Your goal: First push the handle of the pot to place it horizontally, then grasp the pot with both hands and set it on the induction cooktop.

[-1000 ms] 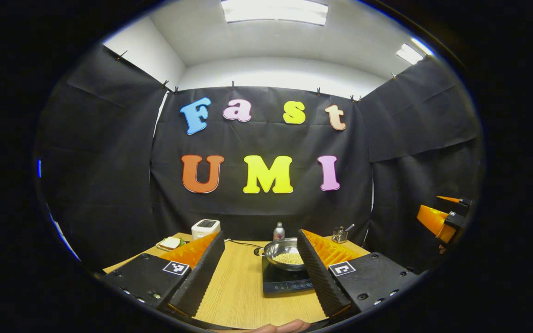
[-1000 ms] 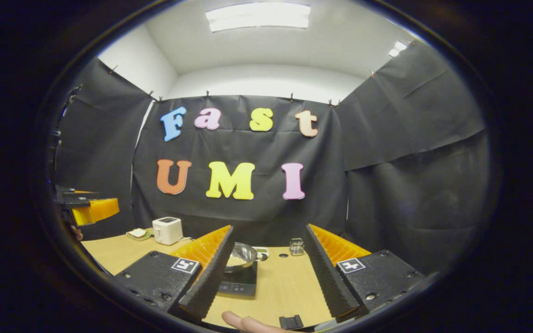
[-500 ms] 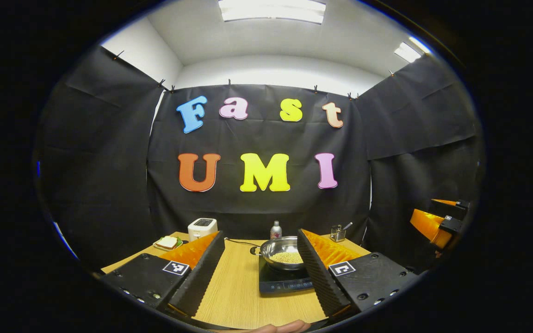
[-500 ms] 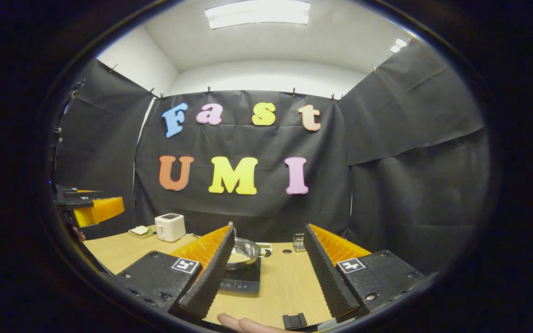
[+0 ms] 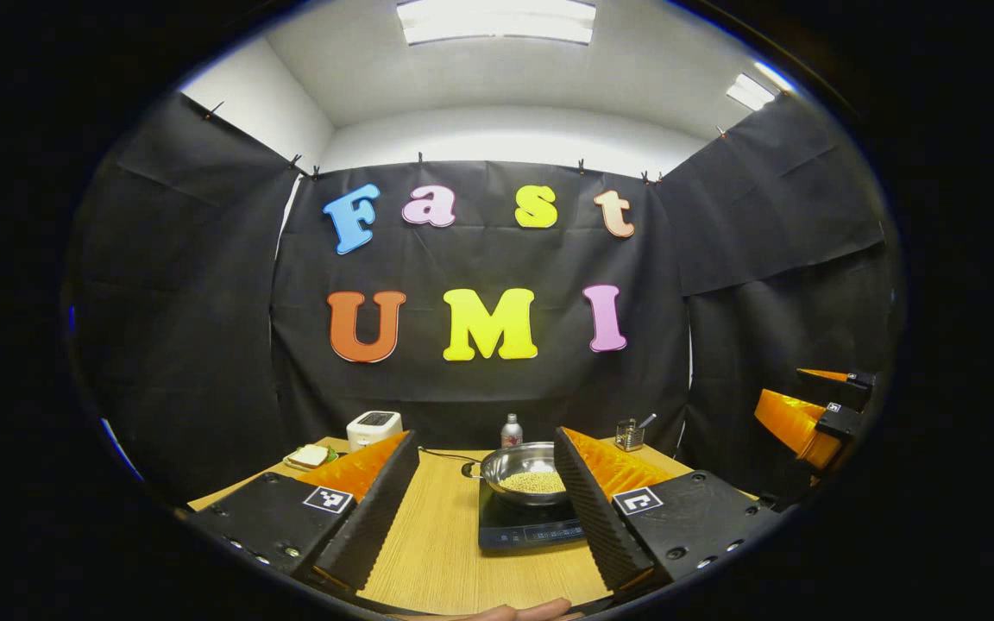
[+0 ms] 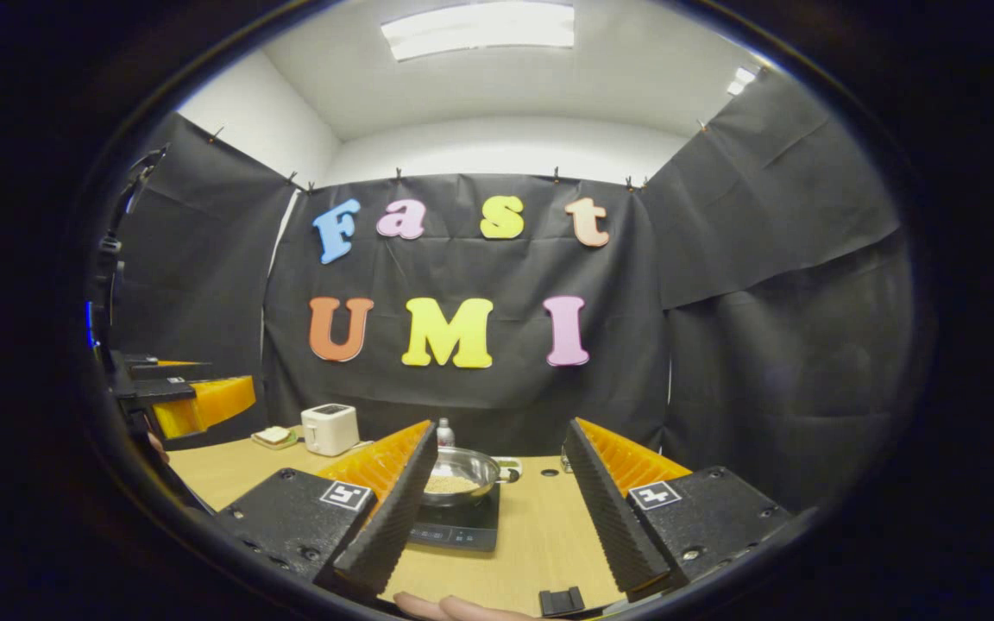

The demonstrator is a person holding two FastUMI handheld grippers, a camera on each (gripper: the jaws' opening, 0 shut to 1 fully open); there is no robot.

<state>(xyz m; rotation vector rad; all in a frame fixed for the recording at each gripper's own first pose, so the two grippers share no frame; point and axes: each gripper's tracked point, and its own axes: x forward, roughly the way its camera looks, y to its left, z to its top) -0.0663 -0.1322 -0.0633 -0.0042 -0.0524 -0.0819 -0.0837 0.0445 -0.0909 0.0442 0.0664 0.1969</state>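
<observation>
A steel pot (image 5: 525, 470) holding pale grains sits on the black induction cooktop (image 5: 519, 528) on the wooden table. Its short handle (image 5: 469, 468) sticks out sideways. My left gripper (image 5: 485, 442) is open, held back from the table's near edge, with the pot seen just inside its right finger. In the right gripper view the pot (image 6: 460, 474) rests on the cooktop (image 6: 458, 528) past the left finger of my open right gripper (image 6: 500, 429). Nothing lies between either pair of fingers. The right gripper (image 5: 816, 414) shows at the far right, the left gripper (image 6: 191, 401) at the far left.
At the table's back stand a white toaster (image 5: 374, 427), a plate with a sandwich (image 5: 310, 455), a small bottle (image 5: 511, 429) and a glass holder with a utensil (image 5: 632, 435). A small black clip (image 6: 559, 601) and a person's fingertips (image 6: 445, 608) are at the near edge.
Both views have shifted slightly: the scene drifts left in the left gripper view and right in the right gripper view. The pot stays on the cooktop. Both grippers remain open.
</observation>
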